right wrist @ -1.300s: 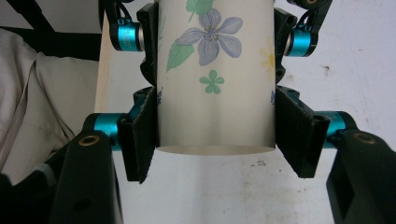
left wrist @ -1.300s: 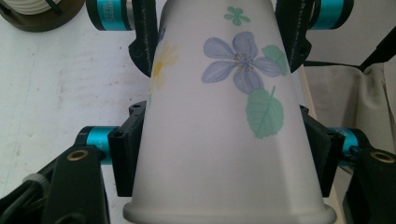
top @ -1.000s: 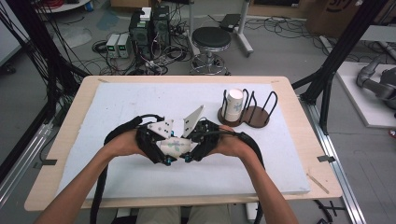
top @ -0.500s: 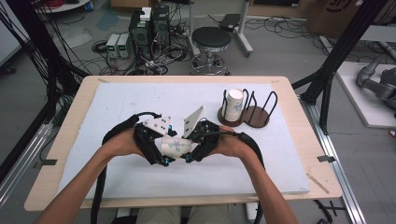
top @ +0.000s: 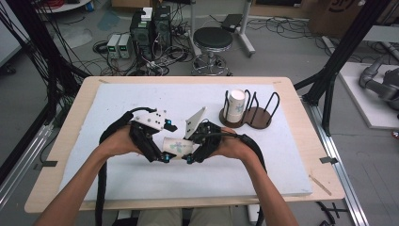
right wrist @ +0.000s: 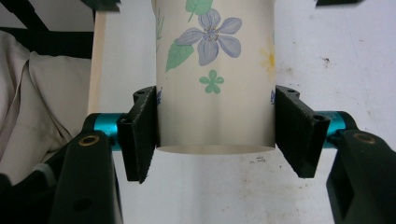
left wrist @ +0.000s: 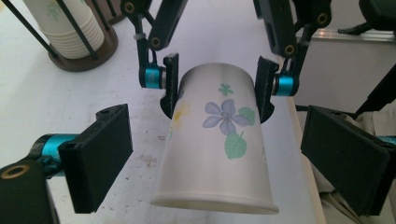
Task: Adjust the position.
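Paper cup [top: 178, 146], lying level above the table [top: 282, 176] near six o'clock, is pinched only at its narrow base by the right gripper [top: 188, 159], the left gripper [top: 163, 157] spread clear, so squeezing harder could crumple it or let it droop.

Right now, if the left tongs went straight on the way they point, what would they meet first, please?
Most likely the paper cup: its wide rim lies between the open left tongs, untouched by their pads. The right tongs grip its far end. Depth is uncertain, but nothing stands before the cup.
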